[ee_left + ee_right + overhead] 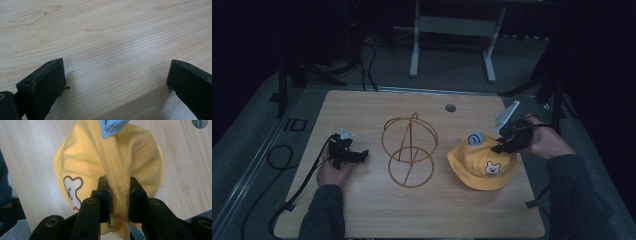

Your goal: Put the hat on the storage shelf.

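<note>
My right hand-held gripper is clamped on a pinched fold of the yellow hat, right on the quilted seam over the crown. The hat sits at the right side of the tabletop, just beside the wire stand; I can't tell if its brim is clear of the wood yet.

My left hand-held gripper rests on the tabletop at the left, well apart from the hat, jaws standing wide with nothing between them, bare wood below.

Handling, my read:
- Soft cotton and light. It sags and folds wherever I grab, so the shape won't hold by itself.
- Not fragile and not slippery; the stitched seam gives the pads something to bite on.
- A crown pinch is fine for carrying, but the brim hangs loose and will swing.
- To set it over the wire stand I'd want the opening facing down and spread. A one-point pinch collapses the crown, so a second hold on the brim edge with the left would help.
- The stand looks thin and light, so a dragging brim could tip it.

Markings: an embroidered bear face on the front in white with a brown outline. There's a blue patch near the top. No readable writing or brand anywhere.
</note>
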